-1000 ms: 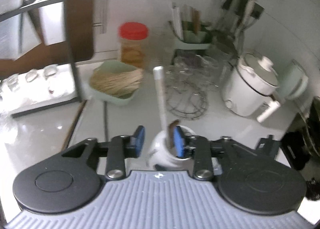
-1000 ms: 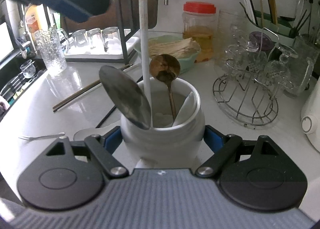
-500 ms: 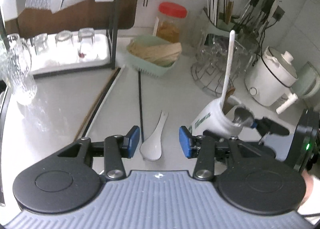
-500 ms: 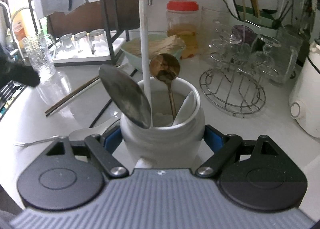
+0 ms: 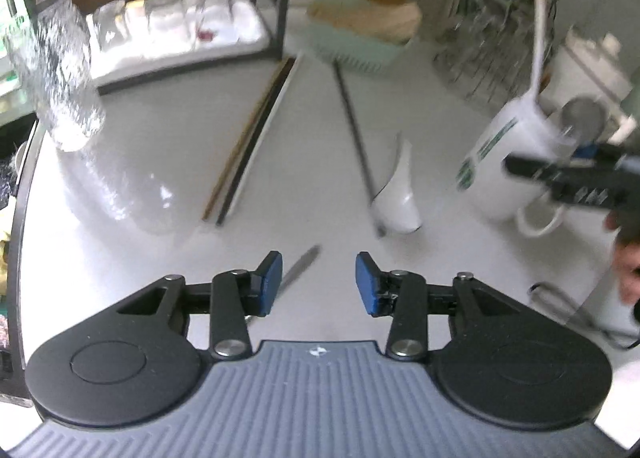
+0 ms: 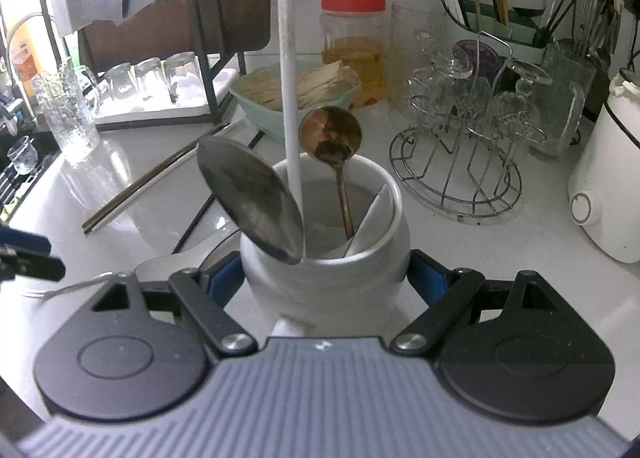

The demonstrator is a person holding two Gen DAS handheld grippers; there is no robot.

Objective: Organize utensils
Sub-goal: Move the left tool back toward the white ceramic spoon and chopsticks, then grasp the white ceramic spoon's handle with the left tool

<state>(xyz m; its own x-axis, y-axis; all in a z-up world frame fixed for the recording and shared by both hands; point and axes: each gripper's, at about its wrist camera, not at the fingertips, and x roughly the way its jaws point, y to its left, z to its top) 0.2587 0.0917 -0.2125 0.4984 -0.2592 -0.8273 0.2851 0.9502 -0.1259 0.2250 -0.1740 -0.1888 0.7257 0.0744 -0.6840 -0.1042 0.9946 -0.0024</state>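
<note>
Left wrist view: the left gripper (image 5: 318, 278) hangs over the white counter (image 5: 132, 258), its blue-padded jaws partly apart and closing, gripping nothing. A slim metal utensil, probably a small fork (image 5: 300, 262), lies on the counter just ahead of the left pad; its visible end sits in the gap between the jaws, and its long axis runs diagonally, from lower left to upper right. Further ahead and slightly right lies a white ceramic spoon (image 5: 396, 201), bowl toward the camera, handle pointing away. A thin black chopstick (image 5: 354, 125) lies alongside it, and more chopsticks (image 5: 252, 137) lie to the left. At far right, the right gripper (image 5: 576, 181) holds a white mug (image 5: 504, 165) with utensils standing in it.

Right wrist view: the right gripper (image 6: 326, 282) clamps the mug (image 6: 324, 278) from both sides. Inside stand a large steel spoon (image 6: 252, 201), a bronze spoon (image 6: 332, 137), a long white handle (image 6: 288, 77) and another ceramic spoon (image 6: 376, 217). The fork (image 6: 68, 288) shows at left, so the left gripper (image 6: 24, 254), whose tip shows at the left edge, seems the nearer one to collect it.
</note>
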